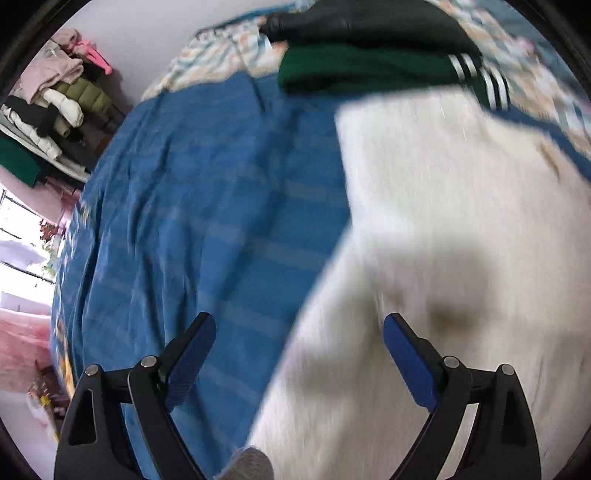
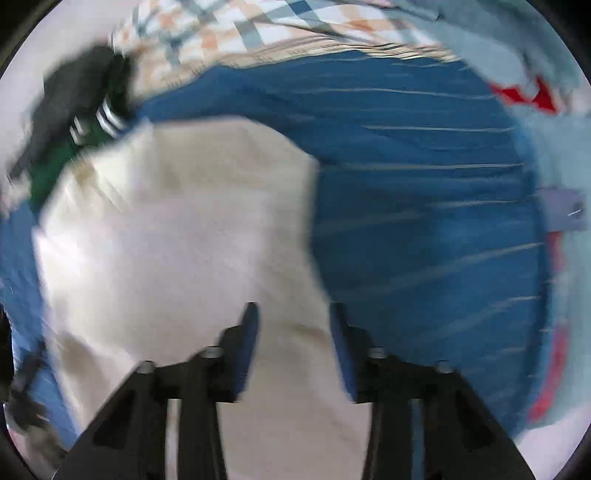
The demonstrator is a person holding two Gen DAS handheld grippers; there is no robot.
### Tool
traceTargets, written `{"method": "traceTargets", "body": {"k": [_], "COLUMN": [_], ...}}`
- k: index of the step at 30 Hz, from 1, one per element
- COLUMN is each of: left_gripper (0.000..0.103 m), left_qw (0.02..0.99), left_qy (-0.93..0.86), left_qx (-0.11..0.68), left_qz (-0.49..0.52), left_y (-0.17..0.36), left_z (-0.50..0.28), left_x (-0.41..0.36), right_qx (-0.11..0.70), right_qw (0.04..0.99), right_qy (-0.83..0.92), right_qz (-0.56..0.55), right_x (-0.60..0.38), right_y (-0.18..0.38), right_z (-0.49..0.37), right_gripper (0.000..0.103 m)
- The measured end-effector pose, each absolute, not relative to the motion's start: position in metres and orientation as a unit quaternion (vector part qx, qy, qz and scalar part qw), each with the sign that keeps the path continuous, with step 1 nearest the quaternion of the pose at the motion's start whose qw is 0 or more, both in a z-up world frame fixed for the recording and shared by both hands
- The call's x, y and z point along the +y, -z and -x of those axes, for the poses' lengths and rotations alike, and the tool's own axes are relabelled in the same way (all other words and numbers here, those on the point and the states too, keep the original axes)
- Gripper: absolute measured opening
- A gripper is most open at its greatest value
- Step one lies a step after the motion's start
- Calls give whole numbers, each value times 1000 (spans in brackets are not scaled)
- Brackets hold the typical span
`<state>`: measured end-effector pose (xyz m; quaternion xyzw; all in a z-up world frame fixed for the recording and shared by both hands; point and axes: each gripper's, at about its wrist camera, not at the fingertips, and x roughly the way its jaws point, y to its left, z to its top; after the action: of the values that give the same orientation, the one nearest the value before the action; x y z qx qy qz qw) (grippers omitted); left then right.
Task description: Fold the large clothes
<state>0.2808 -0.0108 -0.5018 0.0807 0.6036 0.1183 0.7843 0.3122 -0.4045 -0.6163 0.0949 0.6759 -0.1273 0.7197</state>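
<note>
A large cream-white garment (image 1: pixel 443 229) lies spread on the blue striped bedsheet (image 1: pixel 207 206). My left gripper (image 1: pixel 299 325) is open wide and empty, hovering over the garment's left edge where it meets the sheet. In the right wrist view the same garment (image 2: pixel 177 236) fills the left and middle. My right gripper (image 2: pixel 293 310) is open above the garment's right edge, and nothing is between its fingers. Both views are motion-blurred.
A folded dark green garment with white stripes (image 1: pixel 369 70) and a black one (image 1: pixel 362 22) lie at the far side of the bed. A checked quilt (image 2: pixel 236 33) lies beyond. A pile of clothes (image 1: pixel 55 110) sits at the far left. Pale blue and red fabric (image 2: pixel 546 92) lies at the right.
</note>
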Motion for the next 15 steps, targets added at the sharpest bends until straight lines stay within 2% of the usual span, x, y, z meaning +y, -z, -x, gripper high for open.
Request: {"method": "traceTargets", "body": {"k": [3, 8, 9, 10, 12, 13, 15], "left_gripper": [94, 94, 95, 101, 103, 103, 103], "left_qw": [759, 746, 750, 752, 758, 762, 765], "left_qy": [-122, -160, -174, -186, -208, -218, -233], "left_qx": [631, 629, 621, 614, 599, 593, 587], "left_qz": [-107, -149, -149, -152, -149, -141, -124], "left_y": [528, 564, 571, 573, 574, 574, 573], "left_z": [-258, -250, -249, -248, -245, -242, -240], "left_x": [-31, -53, -56, -57, -58, -58, -57], "right_qx": [708, 722, 724, 726, 716, 700, 679], "right_qw": [695, 690, 689, 687, 697, 711, 714], "right_qy": [115, 36, 20, 5, -11, -12, 7], "right_qz": [-42, -33, -27, -25, -29, -66, -168], "right_x": [-415, -417, -414, -413, -416, -428, -462], "right_y": [637, 681, 693, 704, 715, 712, 708], "right_z": [-294, -310, -316, -322, -331, -334, -331], "right_gripper": [46, 46, 46, 46, 37, 28, 27]}}
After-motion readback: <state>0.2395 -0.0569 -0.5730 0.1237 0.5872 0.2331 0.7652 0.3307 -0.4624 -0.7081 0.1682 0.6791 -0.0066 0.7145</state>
